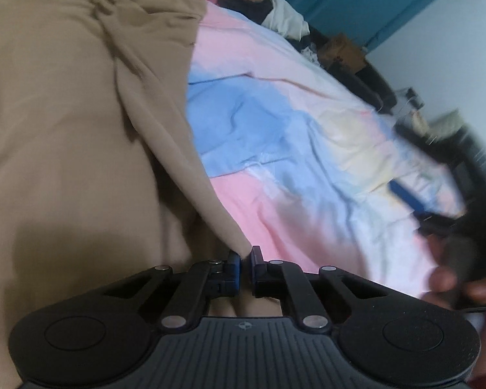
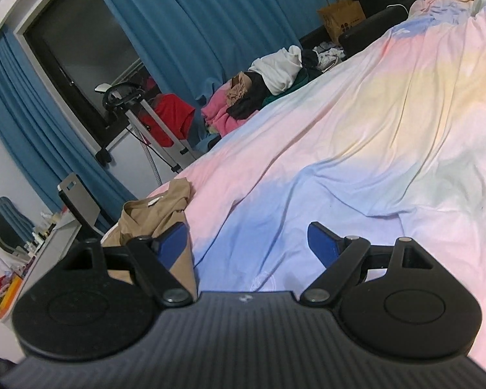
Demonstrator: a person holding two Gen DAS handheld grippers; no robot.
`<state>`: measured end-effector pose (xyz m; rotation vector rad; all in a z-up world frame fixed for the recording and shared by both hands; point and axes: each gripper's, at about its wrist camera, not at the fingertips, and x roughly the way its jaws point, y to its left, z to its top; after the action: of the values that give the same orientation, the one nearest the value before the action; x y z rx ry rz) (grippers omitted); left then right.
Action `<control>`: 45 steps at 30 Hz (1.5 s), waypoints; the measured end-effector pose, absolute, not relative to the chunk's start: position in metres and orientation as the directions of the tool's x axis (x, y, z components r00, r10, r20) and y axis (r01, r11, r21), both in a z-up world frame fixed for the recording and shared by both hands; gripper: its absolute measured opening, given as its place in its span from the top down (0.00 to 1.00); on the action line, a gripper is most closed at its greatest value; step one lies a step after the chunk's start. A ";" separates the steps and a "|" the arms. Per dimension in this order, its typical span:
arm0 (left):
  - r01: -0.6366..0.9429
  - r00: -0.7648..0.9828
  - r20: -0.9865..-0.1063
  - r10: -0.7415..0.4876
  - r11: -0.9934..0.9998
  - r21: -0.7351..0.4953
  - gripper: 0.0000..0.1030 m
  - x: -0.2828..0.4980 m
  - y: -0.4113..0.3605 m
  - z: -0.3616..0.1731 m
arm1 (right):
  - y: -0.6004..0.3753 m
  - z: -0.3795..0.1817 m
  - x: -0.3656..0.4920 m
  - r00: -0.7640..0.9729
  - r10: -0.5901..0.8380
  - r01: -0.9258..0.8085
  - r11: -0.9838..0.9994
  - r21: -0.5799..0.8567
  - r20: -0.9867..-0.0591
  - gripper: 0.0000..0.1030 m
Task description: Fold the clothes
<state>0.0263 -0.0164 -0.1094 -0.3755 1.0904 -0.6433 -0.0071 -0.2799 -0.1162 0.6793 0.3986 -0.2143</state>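
We see a tan garment (image 1: 64, 123) spread over the pastel bedsheet (image 1: 291, 136), filling the left half of the left wrist view. Its fabric is soft and plain, creased near the top, with one long fold running diagonally down its right edge to a point. In the right wrist view the same garment (image 2: 152, 217) lies bunched at the bed's near corner, neck opening and a pale label upward. Farther along the bed's edge sits a pile of unfolded clothes (image 2: 259, 87): pink, black, white, tan
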 end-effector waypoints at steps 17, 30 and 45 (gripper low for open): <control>0.198 0.208 -0.837 -0.507 0.859 -0.471 0.95 0.058 0.090 -0.131 | -0.242 -0.118 0.011 0.859 -0.007 0.279 0.846 0.455 -0.512 0.19; 0.299 0.409 -0.771 -0.489 0.869 -0.393 0.34 0.073 0.085 -0.083 | -0.198 -0.118 0.021 0.841 0.054 0.191 0.901 0.390 -0.538 0.20; 0.218 0.774 -0.602 -0.197 0.975 -0.040 0.31 0.270 -0.002 -0.090 | -0.196 -0.148 0.071 0.808 0.038 0.243 0.888 0.391 -0.588 0.20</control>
<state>0.2702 -0.0022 -0.0897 0.0328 0.6486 -0.2247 0.0712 -0.1965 -0.1481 0.4730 0.6261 -0.1144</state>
